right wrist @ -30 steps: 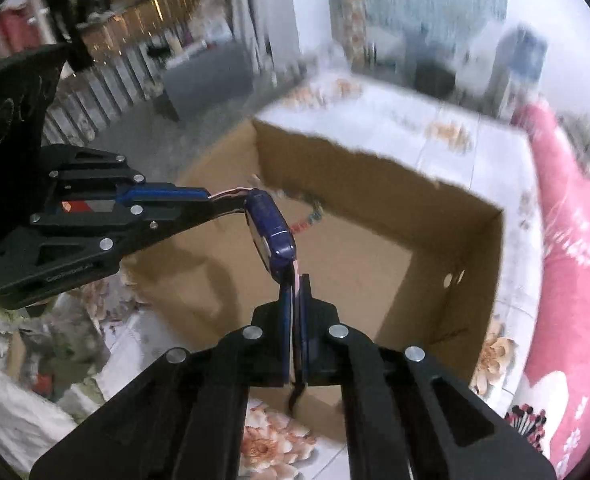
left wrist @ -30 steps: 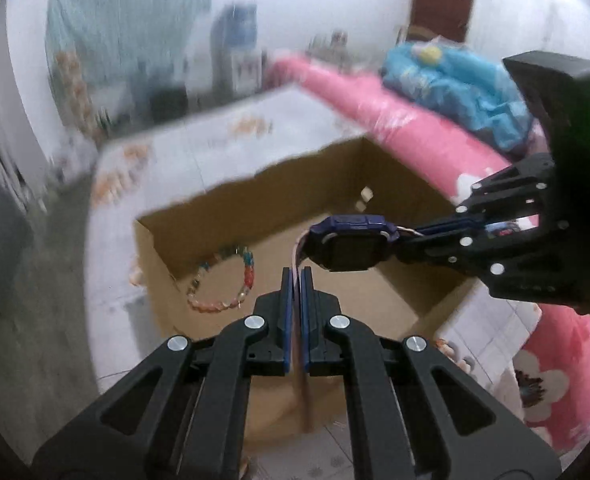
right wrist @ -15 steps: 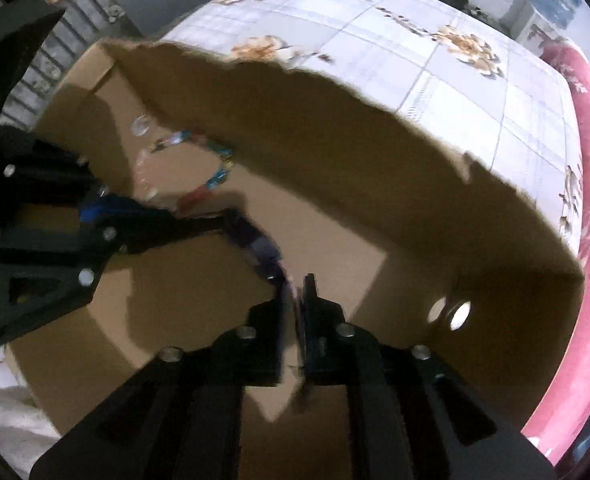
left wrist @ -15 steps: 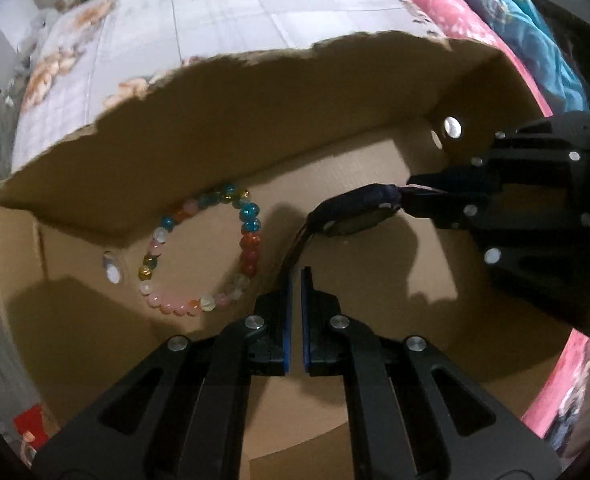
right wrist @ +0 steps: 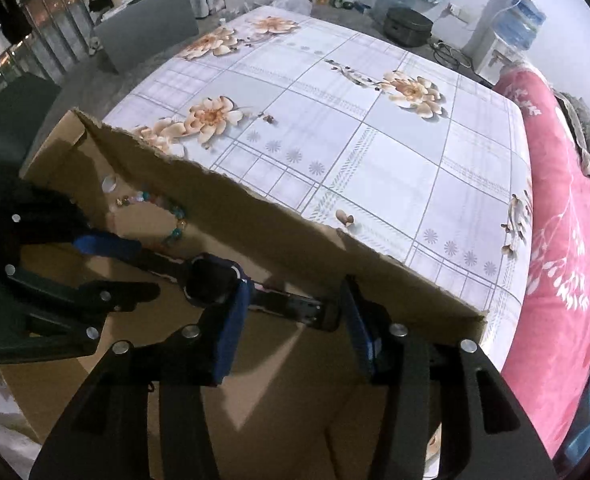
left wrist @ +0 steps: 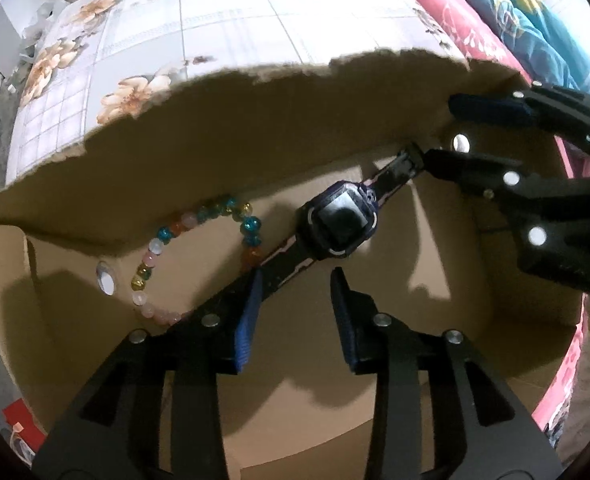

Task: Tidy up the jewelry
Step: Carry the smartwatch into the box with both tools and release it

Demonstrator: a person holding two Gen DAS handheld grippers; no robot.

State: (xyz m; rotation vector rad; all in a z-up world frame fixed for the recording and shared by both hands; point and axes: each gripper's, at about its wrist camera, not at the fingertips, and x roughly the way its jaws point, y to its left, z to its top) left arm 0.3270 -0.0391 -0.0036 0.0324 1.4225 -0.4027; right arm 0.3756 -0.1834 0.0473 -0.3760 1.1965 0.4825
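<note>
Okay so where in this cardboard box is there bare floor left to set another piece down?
The cardboard box floor is bare in the near half, behind the left claw, and beneath the right claw. The far left is crowded: the bead bracelet lies there, with the watch stretched diagonally beside it. Both claws are opening, gripping nothing.

Both tools are matte black plastic. The left gripper (left wrist: pixel 295 312) has two angular fingers built from open linkage bars with triangular cut-outs, joined by round silver screw heads. Ribbed blue pads (left wrist: pixel 247 320) line the inner faces of the fingers. The right gripper (right wrist: pixel 295 320) has the same black bars, silver screws and blue pads (right wrist: pixel 231 332).
</note>
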